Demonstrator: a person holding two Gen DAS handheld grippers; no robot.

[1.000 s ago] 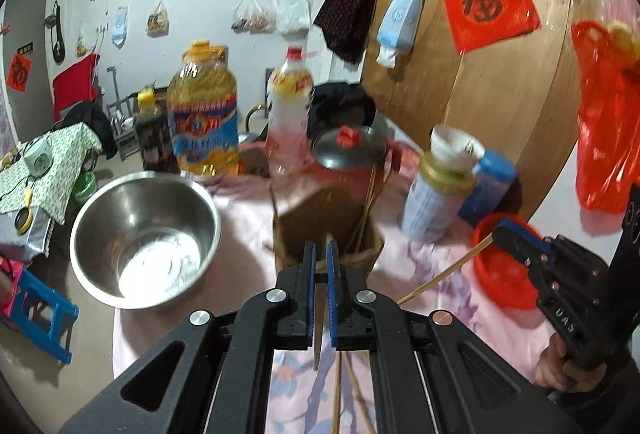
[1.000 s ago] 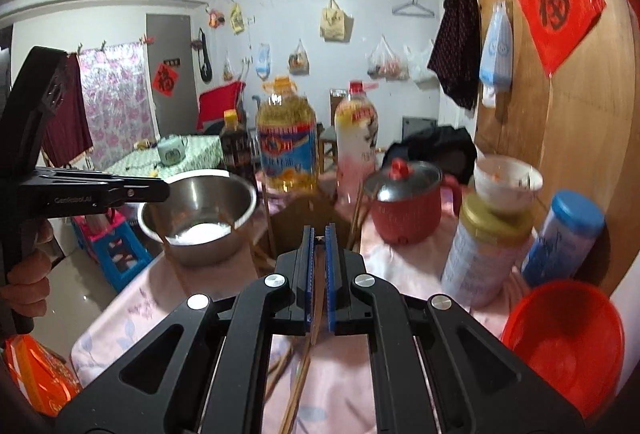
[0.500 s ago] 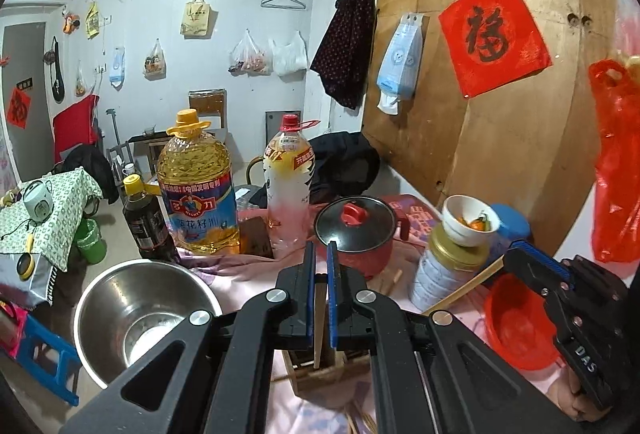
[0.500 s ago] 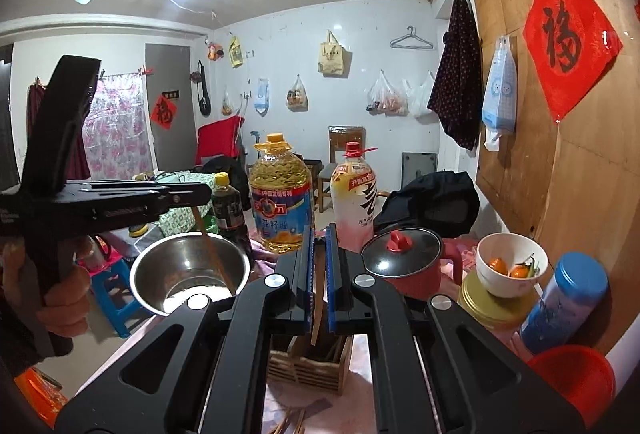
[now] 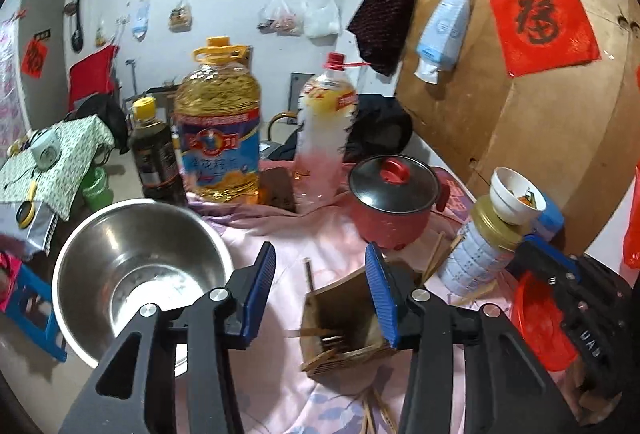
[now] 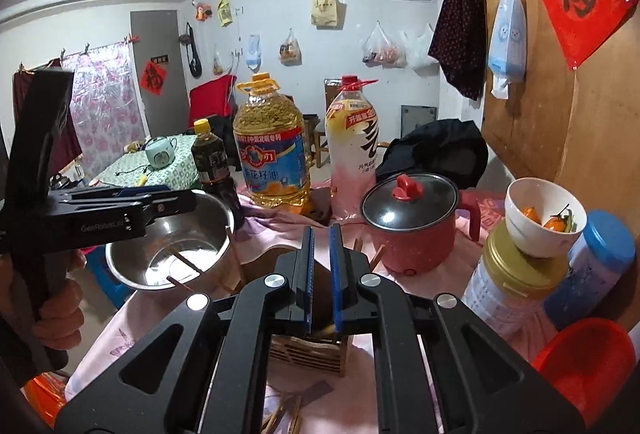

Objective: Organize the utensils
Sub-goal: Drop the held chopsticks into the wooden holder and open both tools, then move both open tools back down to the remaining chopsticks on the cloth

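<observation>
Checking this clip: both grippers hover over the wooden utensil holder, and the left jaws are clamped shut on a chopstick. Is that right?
Not quite. The left gripper has its jaws wide apart with nothing between them, as the left wrist view shows. The rest holds: both hover over the wooden utensil holder, the right gripper included.

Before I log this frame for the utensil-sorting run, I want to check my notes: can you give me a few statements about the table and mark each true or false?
1. The left gripper is open with nothing between its fingers. True.
2. The red pot has its lid off. False: the dark lid with a red knob sits on it.
3. A white bowl sits on top of the gold-lidded jar. True.
4. The steel bowl lies upside down. False: it stands upright, with its opening facing up.
5. The wooden holder sits just beyond the left gripper's fingers. True.
</observation>
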